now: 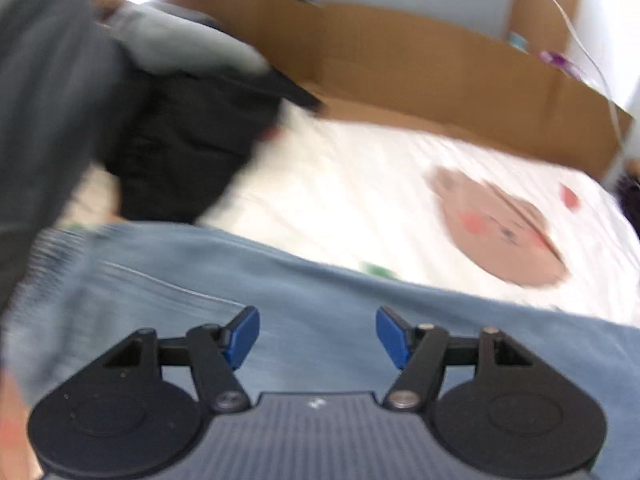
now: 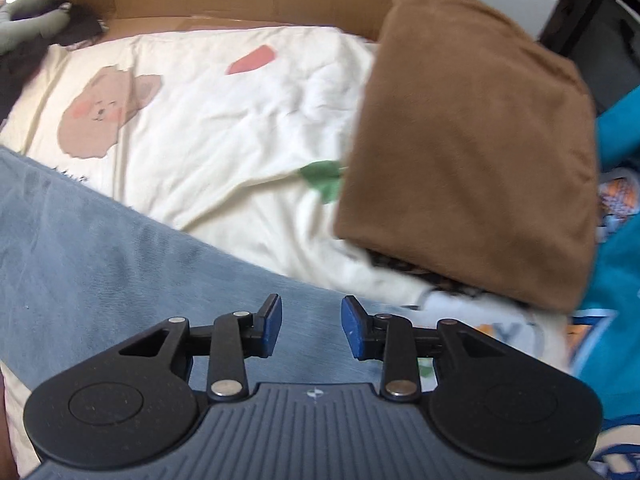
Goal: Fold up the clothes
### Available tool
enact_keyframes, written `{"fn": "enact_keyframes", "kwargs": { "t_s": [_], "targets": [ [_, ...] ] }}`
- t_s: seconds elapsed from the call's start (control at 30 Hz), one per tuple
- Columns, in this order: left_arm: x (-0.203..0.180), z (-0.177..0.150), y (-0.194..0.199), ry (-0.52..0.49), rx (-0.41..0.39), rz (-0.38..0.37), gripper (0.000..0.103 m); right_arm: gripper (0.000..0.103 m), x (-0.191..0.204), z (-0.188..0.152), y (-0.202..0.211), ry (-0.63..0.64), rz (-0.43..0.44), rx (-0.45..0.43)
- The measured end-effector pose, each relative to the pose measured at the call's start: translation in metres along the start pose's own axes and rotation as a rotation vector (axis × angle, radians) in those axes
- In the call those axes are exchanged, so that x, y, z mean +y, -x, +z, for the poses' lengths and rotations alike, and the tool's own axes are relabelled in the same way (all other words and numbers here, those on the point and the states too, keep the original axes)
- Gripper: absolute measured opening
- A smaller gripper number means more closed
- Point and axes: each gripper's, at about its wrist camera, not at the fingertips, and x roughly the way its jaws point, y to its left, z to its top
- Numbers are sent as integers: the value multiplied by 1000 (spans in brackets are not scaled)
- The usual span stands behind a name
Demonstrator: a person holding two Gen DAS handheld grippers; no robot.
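Note:
Light blue jeans (image 1: 304, 296) lie across the near part of a cream bedspread (image 1: 352, 196) with a bear print. My left gripper (image 1: 318, 334) is open and empty just above the jeans. In the right wrist view the jeans (image 2: 96, 248) run from the left edge to under my right gripper (image 2: 311, 326), which is open and empty over the denim's edge. A folded brown garment (image 2: 468, 148) sits on the bedspread (image 2: 224, 128) to the right, on top of other folded clothes.
Dark and grey clothes (image 1: 176, 136) are heaped at the far left of the bed. A cardboard wall (image 1: 420, 64) runs along the far side. A teal printed garment (image 2: 616, 280) lies at the right edge. A grey stuffed toy (image 2: 32, 20) sits at the far left.

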Motion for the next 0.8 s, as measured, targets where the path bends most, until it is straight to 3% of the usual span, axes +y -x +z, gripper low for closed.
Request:
{"fn": "enact_keyframes", "kwargs": {
  "t_s": [0.13,0.3,0.53,0.67,0.8],
  "targets": [
    [-49,-9,-27,-20,80,-84,61,40,19,-17,-15,-6,62,-3],
    [-91,-21,-62,-77,183,-132,61,40,25,-44,2,-25,81,-55],
    [-123,-22,-98,-165,143,-27,71,40,14,-82,34,-131,123,-151],
    [-130,-17,-105,-172,129,-6,78,40,13,-107,38,-166,75,-223],
    [-131,-19,-104,-175,98,-6,79,40,-1,-123,25,-317,113,-201]
  ]
}}
